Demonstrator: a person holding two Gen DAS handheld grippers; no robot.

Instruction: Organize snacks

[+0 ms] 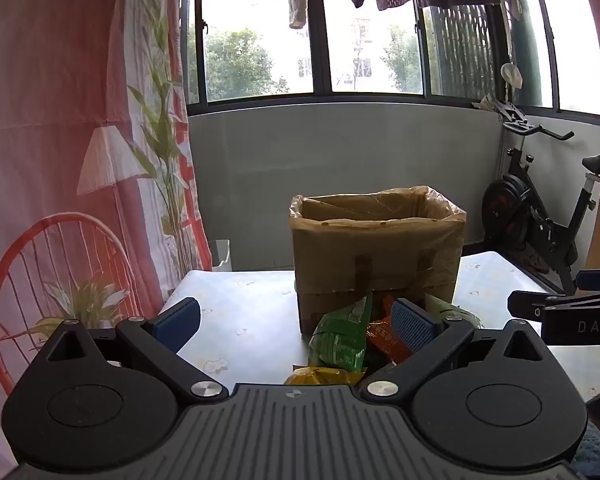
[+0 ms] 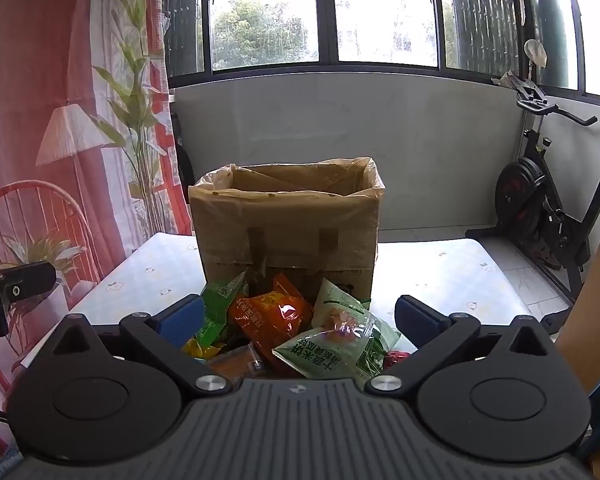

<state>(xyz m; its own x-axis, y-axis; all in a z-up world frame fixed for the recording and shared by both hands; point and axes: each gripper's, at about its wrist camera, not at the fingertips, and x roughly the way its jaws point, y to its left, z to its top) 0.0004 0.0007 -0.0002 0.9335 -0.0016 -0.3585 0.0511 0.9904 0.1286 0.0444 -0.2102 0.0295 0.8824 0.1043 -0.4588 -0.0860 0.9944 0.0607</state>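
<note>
Your left gripper (image 1: 296, 322) hovered low over the desk (image 1: 236, 308) with its jaws spread wide and nothing between them; its right finger stood just in front of the snack pile. Your right gripper (image 2: 300, 318) hung beside it, jaws equally wide apart and empty, with the pile lying in the gap between its fingers.

The snacks sat heaped on the desk directly in front of the cardboard box (image 2: 286, 220), touching or nearly touching its front wall. You had a dark green packet (image 2: 220, 300) on the left of the heap, an orange packet (image 2: 270, 318) in the middle, and a pale green rice-cracker bag (image 2: 342, 344) on the right, lying partly over the orange one. A yellow wrapper (image 1: 322, 376) showed at the near edge.

The box stood upright and open, lined with a clear plastic bag (image 1: 440, 216) folded over its rim. An exercise bike (image 2: 548, 208) stood off to your right.
</note>
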